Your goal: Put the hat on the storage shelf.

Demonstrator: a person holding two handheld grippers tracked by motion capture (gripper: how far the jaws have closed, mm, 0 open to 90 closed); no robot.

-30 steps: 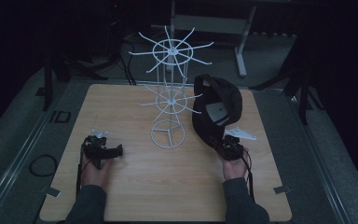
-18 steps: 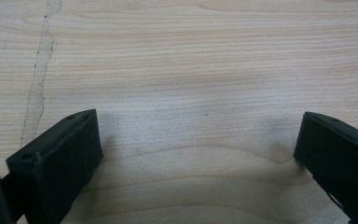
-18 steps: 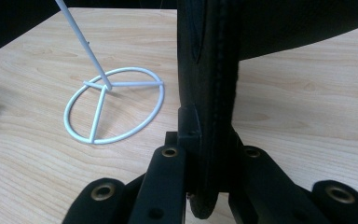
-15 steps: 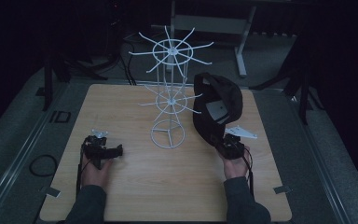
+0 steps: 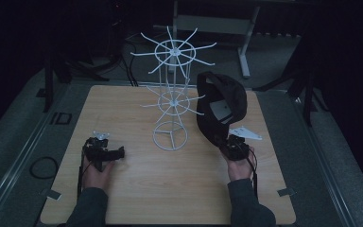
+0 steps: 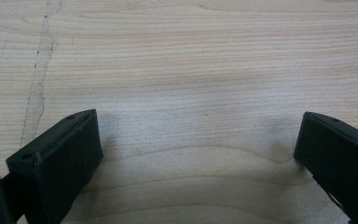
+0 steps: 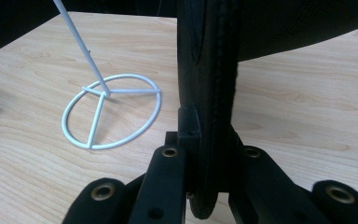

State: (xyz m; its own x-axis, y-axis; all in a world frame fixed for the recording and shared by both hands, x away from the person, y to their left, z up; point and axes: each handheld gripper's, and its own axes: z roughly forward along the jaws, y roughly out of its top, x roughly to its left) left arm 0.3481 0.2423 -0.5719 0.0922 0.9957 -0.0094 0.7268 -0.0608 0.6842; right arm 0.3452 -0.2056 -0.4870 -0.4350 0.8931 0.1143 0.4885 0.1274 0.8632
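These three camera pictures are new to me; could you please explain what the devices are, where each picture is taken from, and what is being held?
A person sits at a light wooden table and holds a hand-operated two-jaw gripper in each hand. The high view looks down from above the person's side. There the left gripper rests low over bare wood, and the right gripper holds up a black baseball cap. Between them stands a white wire rack with spokes on two tiers and a ring base.

The other two pictures come from cameras riding on the grippers. The left gripper view shows its jaws standing wide apart with nothing but wood between them. The right gripper view shows its jaws clamped on the cap's edge, with the rack's base to one side.
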